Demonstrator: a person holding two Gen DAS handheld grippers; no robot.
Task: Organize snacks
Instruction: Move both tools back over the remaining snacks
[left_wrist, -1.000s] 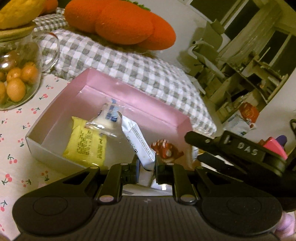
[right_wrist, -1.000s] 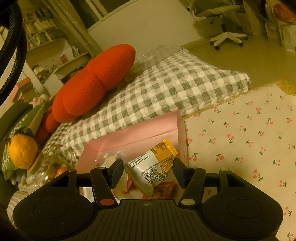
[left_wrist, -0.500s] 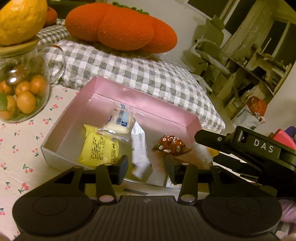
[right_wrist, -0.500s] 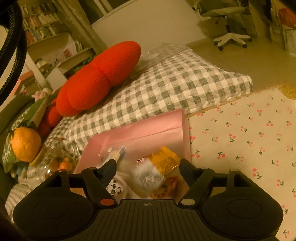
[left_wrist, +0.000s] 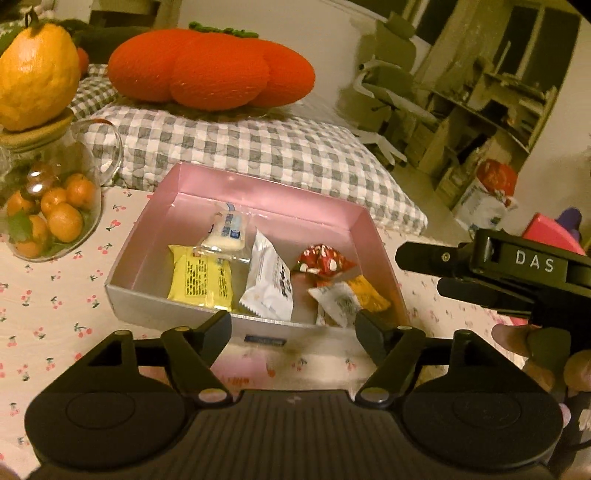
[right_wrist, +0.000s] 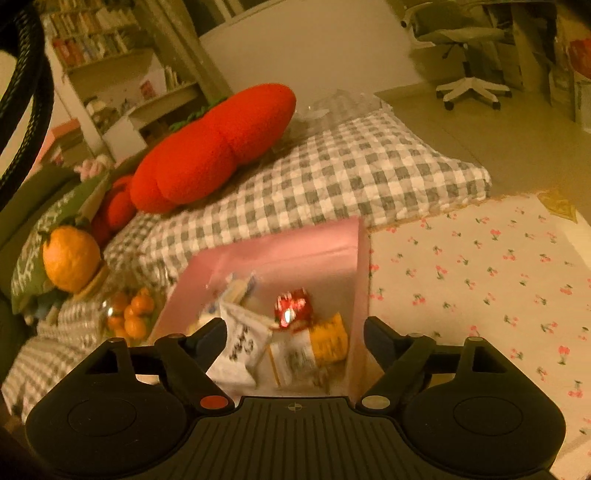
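My left tool (left_wrist: 293, 325) has just been opening; its jaws stand wide apart with nothing between them, above the near wall of the box (left_wrist: 162, 315). My right tool (right_wrist: 295, 332) has likewise just been opening; its jaws are spread and grip nothing, and the snacks seen between them lie below in the box (right_wrist: 356, 295). In the left view the right tool (left_wrist: 417, 271) reaches in from the right, beside the box's right wall.

The pink box sits on the cherry-print surface (left_wrist: 55, 295), near its far edge. Inside lie five snacks:
- yellow pack (left_wrist: 199, 277), flat at the near left;
- small clear pack (left_wrist: 225, 232) behind it, overlapping its far edge;
- white pack (left_wrist: 269, 284) at the middle, tilted up;
- red pack (left_wrist: 321, 260) to the right of the middle;
- orange-and-white pack (left_wrist: 351, 295) at the near right corner, just in front of the red one.

In the right view these are blurred, but the white pack (right_wrist: 243, 343), red pack (right_wrist: 291, 306) and orange-and-white pack (right_wrist: 317, 343) can be told.

A glass jar (left_wrist: 48, 206) of small oranges stands on the surface left of the box, with a large citrus (left_wrist: 37, 77) on its lid. A checked cushion (left_wrist: 258, 155) lies beyond the far edge, an orange pillow (left_wrist: 210, 70) on top of it.
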